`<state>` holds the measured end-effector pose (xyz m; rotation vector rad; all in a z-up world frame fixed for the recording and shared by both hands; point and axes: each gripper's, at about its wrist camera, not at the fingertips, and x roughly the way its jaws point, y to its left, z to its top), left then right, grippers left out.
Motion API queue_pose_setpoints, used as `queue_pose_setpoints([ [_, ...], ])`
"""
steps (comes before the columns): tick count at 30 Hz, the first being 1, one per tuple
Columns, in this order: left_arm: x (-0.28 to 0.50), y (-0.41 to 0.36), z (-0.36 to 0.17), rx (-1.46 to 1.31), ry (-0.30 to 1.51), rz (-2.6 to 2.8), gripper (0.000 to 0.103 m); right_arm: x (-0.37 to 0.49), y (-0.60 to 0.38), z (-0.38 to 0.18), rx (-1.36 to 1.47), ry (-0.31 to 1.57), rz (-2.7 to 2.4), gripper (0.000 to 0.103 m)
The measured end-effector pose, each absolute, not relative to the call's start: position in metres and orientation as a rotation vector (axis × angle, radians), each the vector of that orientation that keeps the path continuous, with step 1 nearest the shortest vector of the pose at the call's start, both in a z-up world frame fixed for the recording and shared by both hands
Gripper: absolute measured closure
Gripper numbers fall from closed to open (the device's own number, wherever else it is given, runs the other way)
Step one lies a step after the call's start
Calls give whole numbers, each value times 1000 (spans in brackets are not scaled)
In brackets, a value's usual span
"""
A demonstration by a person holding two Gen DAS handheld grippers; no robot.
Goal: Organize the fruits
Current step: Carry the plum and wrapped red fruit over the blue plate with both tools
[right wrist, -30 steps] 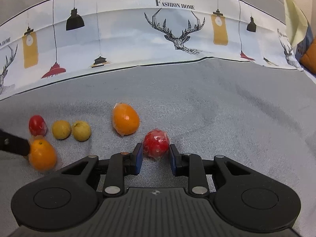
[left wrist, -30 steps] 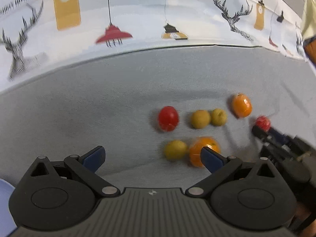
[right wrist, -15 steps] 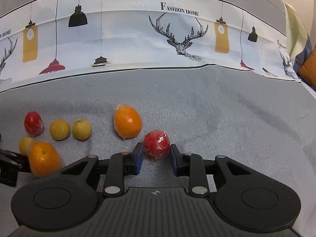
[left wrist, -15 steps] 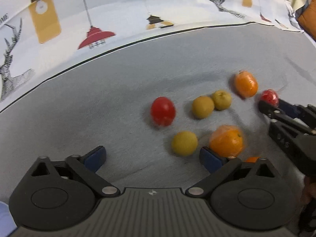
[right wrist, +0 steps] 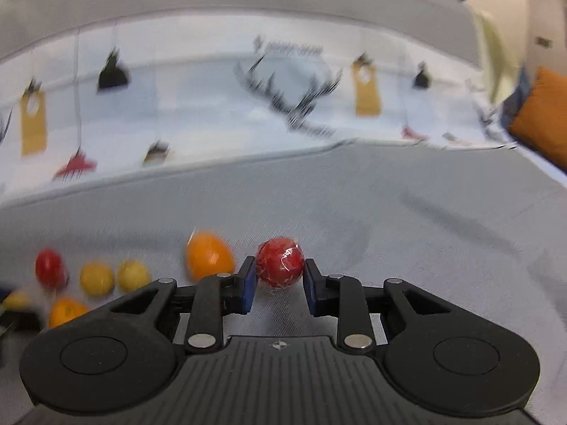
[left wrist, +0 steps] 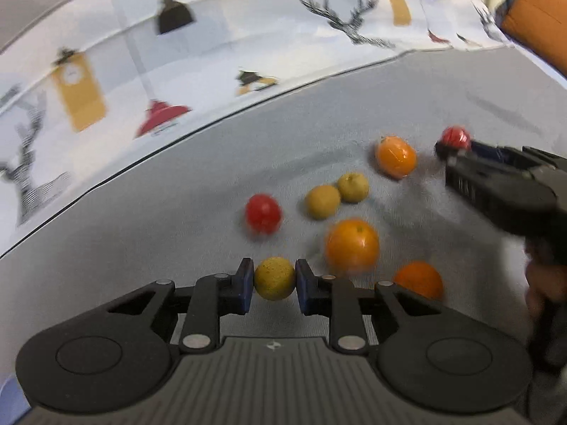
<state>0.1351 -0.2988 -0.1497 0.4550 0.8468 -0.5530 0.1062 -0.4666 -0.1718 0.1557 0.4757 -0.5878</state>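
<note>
My left gripper (left wrist: 274,285) is closing its jaws on a small yellow fruit (left wrist: 274,278), and the blue pads touch both of its sides. Beyond it on the grey cloth lie a red fruit (left wrist: 263,213), two more yellow fruits (left wrist: 322,201), a big orange (left wrist: 352,245) and a second orange (left wrist: 419,279). A plastic-wrapped orange (left wrist: 396,156) lies farther right. My right gripper (right wrist: 280,278) is closing on a red fruit in clear wrap (right wrist: 280,264), pads against it. In the left wrist view the right gripper (left wrist: 452,147) comes in from the right with that red fruit (left wrist: 456,136).
The grey fabric surface (left wrist: 141,248) runs back to an upright white cloth (left wrist: 212,53) printed with deer and lamps. An orange cushion (left wrist: 531,24) lies at the far right. A hand (left wrist: 545,283) holds the right gripper. A blue edge (left wrist: 10,400) shows at the bottom left.
My left gripper moved forward and right over the yellow fruit, and its wide-open jaws closed on it. The right gripper kept the red fruit and tilted upward a little.
</note>
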Motion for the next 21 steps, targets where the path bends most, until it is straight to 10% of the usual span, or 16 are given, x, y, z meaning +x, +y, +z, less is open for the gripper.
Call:
queue_pose_setpoints([
  [21, -30, -83, -13, 343, 994, -388, 76, -100, -264, -40, 267, 541, -160, 74],
])
